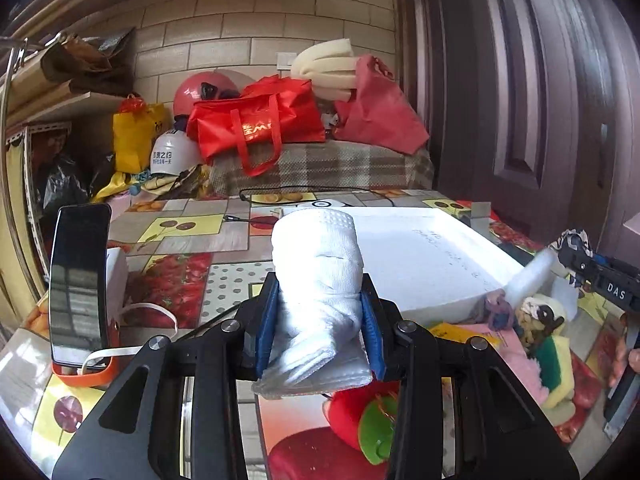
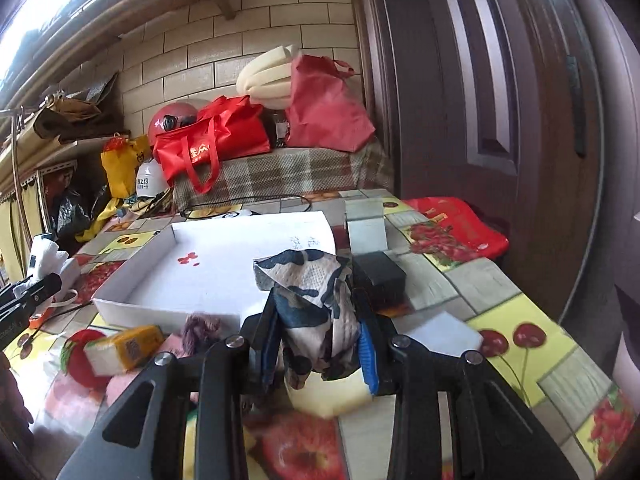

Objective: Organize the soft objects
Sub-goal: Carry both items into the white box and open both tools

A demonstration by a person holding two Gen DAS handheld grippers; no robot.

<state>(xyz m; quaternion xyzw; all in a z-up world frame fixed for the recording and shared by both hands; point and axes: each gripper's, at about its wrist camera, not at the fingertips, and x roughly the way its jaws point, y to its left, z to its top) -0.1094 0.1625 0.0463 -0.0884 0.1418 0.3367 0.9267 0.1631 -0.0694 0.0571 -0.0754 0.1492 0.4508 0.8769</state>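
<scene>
My left gripper (image 1: 320, 292) is shut on a rolled white towel (image 1: 316, 248), held above the patterned tablecloth just left of the shallow white box (image 1: 432, 256). My right gripper (image 2: 318, 304) is shut on a crumpled blue-and-white patterned cloth (image 2: 308, 276), in front of the white box (image 2: 224, 268). In the left wrist view the right gripper (image 1: 572, 258) shows at the far right. In the right wrist view the left gripper (image 2: 36, 284) and its towel (image 2: 48, 260) show at the far left. The box is empty apart from small red marks.
On the table before the box lie a red apple plush (image 2: 80, 352), a yellow-white sponge block (image 2: 124, 348), a purple yarn clump (image 2: 200, 328), a doll (image 1: 544, 320), and black (image 2: 380, 272) and white (image 2: 444, 332) sponges. A phone (image 1: 80, 280) stands at the left, a door on the right.
</scene>
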